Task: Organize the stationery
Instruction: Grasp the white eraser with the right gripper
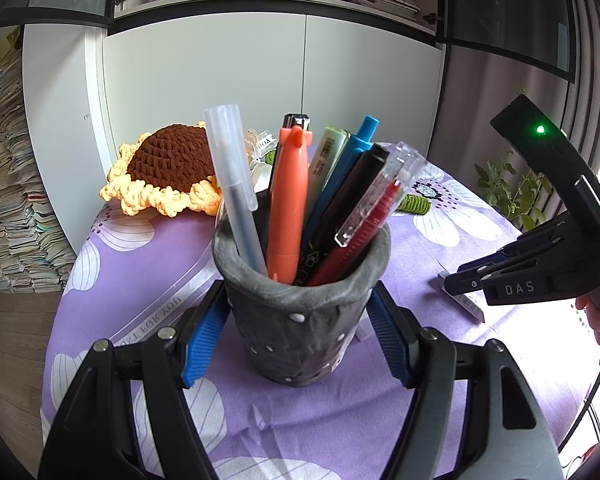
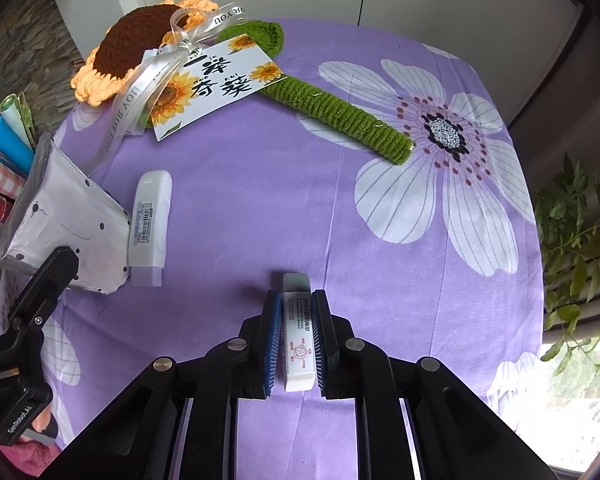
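A dark grey pen holder (image 1: 300, 320) with white dots stands on the purple flowered cloth (image 1: 140, 264), full of several pens and markers (image 1: 288, 204). My left gripper (image 1: 296, 332) is shut on it, blue pads pressing both sides. In the right wrist view the holder (image 2: 60, 224) shows pale at the left, with a left finger (image 2: 40, 292) across it. My right gripper (image 2: 297, 296) is shut on a white sleeved eraser (image 2: 298, 332), pointing steeply down at the cloth. From the left wrist view the right gripper (image 1: 460, 284) is low at the right, the eraser (image 1: 466, 304) at its tips.
A white capped item with a barcode label (image 2: 150, 224) lies beside the holder. At the back lie a crochet sunflower (image 2: 128, 44), its green stem (image 2: 340, 116), a sunflower card (image 2: 216, 84) and ribbon. A leafy plant (image 2: 576, 216) stands past the table's right edge.
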### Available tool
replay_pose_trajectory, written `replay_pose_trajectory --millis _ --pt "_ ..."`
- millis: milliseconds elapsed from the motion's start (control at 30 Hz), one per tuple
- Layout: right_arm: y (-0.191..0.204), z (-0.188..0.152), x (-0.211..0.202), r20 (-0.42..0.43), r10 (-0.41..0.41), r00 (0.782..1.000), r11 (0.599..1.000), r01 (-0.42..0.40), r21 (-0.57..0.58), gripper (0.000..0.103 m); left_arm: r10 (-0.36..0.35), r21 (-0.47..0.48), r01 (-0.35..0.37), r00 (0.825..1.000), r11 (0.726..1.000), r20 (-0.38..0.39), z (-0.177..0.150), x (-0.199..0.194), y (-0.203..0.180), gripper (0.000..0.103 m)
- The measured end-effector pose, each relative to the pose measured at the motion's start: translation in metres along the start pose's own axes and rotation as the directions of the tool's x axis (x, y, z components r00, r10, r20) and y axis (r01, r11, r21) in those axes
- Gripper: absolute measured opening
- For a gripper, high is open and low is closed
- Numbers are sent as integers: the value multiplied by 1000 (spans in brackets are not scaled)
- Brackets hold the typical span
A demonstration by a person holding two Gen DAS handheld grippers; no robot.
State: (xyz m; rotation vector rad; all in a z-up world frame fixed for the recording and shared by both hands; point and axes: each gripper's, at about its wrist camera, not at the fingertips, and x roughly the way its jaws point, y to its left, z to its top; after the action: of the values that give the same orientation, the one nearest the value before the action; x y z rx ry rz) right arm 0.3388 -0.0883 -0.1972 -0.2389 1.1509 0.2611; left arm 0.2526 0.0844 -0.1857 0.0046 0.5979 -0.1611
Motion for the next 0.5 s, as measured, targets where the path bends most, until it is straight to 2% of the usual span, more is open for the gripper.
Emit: replay_pose_trajectory --millis 167,300,467,500 --pt "0 0 2 -14 -9 1000 1000 9 6 14 0 0 0 1000 1000 0 0 0 0 69" --pt "-2 0 7 -37 -28 999 1000 29 12 31 0 0 0 1000 1000 0 0 0 0 69" --pt "-1 0 10 -29 -19 999 1000 19 5 31 0 0 0 1000 1000 0 0 0 0 69" --pt "0 0 10 -27 -18 999 1000 18 3 26 0 0 0 1000 1000 0 0 0 0 69"
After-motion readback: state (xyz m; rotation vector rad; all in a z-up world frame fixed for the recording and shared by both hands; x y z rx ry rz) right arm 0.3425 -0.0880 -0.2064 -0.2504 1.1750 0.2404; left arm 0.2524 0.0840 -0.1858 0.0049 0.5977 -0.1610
